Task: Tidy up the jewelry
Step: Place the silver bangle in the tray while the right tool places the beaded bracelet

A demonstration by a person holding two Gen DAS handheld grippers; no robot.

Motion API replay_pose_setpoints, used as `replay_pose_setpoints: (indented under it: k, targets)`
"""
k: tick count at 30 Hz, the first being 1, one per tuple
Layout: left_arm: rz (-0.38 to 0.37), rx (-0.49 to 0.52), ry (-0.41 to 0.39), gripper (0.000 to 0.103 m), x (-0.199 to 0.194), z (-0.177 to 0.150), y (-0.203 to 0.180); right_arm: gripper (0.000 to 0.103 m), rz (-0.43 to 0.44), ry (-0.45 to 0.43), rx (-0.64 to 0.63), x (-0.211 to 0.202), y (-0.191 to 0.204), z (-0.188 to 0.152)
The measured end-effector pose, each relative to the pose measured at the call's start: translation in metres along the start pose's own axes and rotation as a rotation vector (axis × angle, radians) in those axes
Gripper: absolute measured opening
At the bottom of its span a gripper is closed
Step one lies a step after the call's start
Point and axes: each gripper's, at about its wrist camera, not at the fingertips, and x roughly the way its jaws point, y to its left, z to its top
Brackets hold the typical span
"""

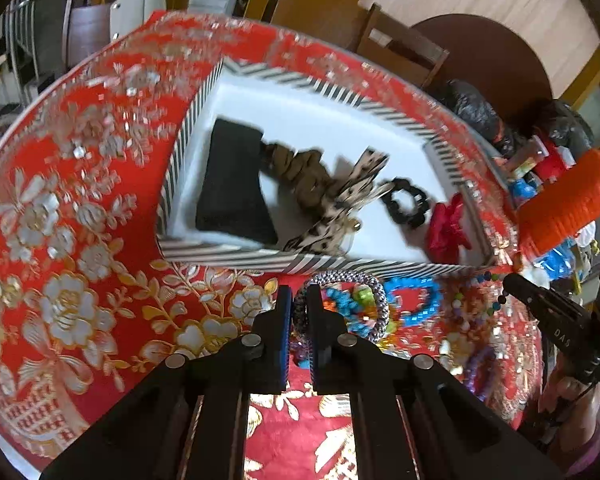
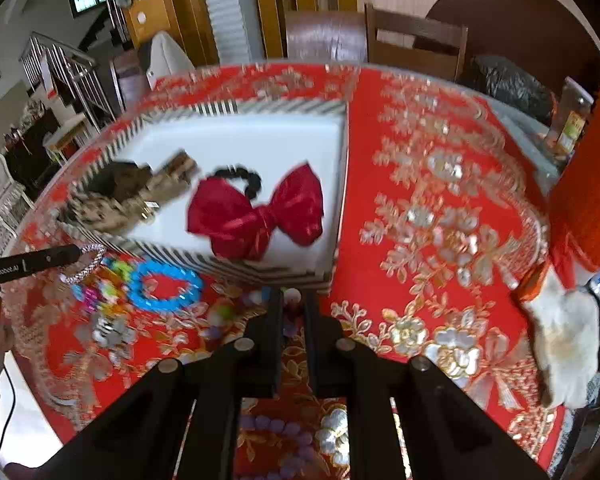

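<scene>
A grey-and-white braided cord bracelet is being pinched between the nearly closed fingers of the left gripper, just beside the black-and-white striped cardboard box on the red floral tablecloth. The right gripper is hovering nearby, jaws narrowly parted; whether it holds the pale beads there cannot be told.

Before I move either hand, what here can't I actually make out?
- Right gripper contents: right wrist view, its jaws hide the beads between them.
- Purple bead string: same view, gripper body covers most.
- Box items around the leopard-print bow: left wrist view, motion blur.
- Braided bracelet: left gripper covers part.
</scene>
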Motion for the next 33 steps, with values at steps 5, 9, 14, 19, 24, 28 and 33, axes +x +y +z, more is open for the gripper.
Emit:
replay_pose_setpoints:
  k: [5,9,14,19,24,28,33]
  targets:
    - [-0.005,0.046,-0.065,0.0,-0.03,0.01,-0.012,0.01,0.008,-0.047,-0.016,-0.024,0.002,0.012]
    - [0.005,0.076,-0.12,0.0,-0.043,0.028,-0.021,0.01,-0.001,-0.075,-0.028,-0.037,0.001,0.025]
    - [0.044,0.09,-0.154,0.0,-0.038,0.054,-0.024,0.01,-0.005,-0.105,-0.031,-0.04,-0.002,0.05]
    - [0.086,0.093,-0.145,0.0,-0.014,0.083,-0.026,0.01,0.002,-0.11,-0.036,-0.026,0.002,0.081]
    - [0.127,0.093,-0.126,0.0,0.018,0.109,-0.024,0.01,-0.003,-0.076,-0.043,0.01,0.012,0.11]
    - [0.167,0.074,-0.089,0.0,0.048,0.128,-0.016,0.01,0.011,-0.042,-0.019,0.044,0.017,0.128]
    - [0.207,0.029,-0.05,0.0,0.078,0.14,-0.002,0.01,-0.022,0.014,-0.006,0.085,0.013,0.137]
